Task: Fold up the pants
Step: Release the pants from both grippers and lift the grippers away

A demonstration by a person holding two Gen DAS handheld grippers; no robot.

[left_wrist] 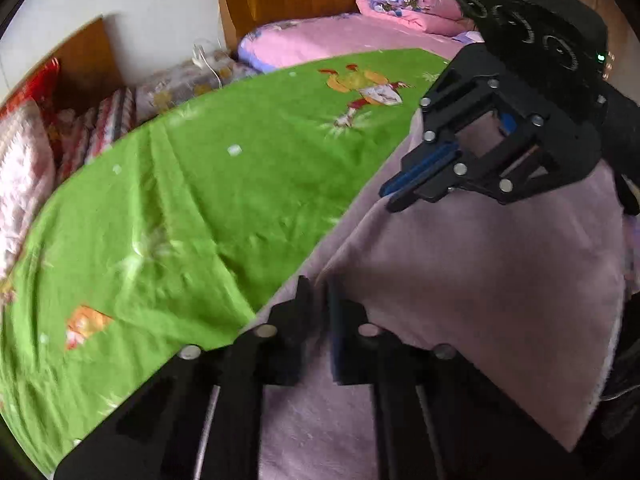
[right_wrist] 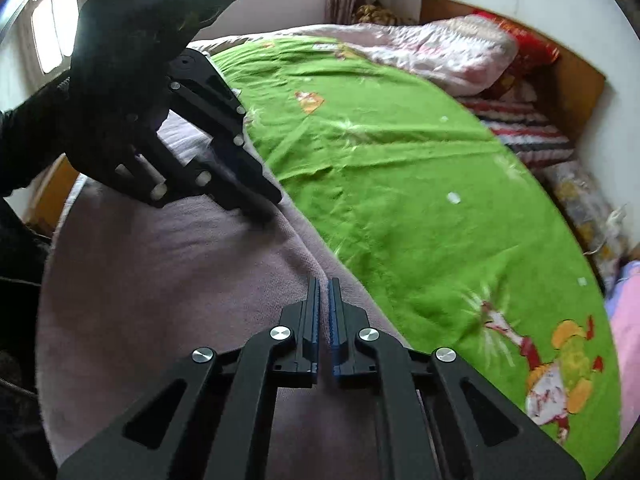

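left hand-held gripper (left_wrist: 318, 288) closed, right hand-held gripper (right_wrist: 323, 284) closed, both angled downward

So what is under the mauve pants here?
The mauve pants lie on a green cartoon-print sheet that spreads out past their far edge. What lies directly beneath the pants is covered by the fabric, so it cannot be seen.

And here are the pants (left_wrist: 480, 280), a soft, fuzzy garment in pale mauve-pink, lying spread and mostly flat across the near side of the bed, on top of the bright green cartoon-print sheet (left_wrist: 200, 200). Their far edge runs in a long diagonal line over that green, with a raised ridge of fabric just inside it in the right wrist view. The cloth looks smooth, only a few shallow creases showing.
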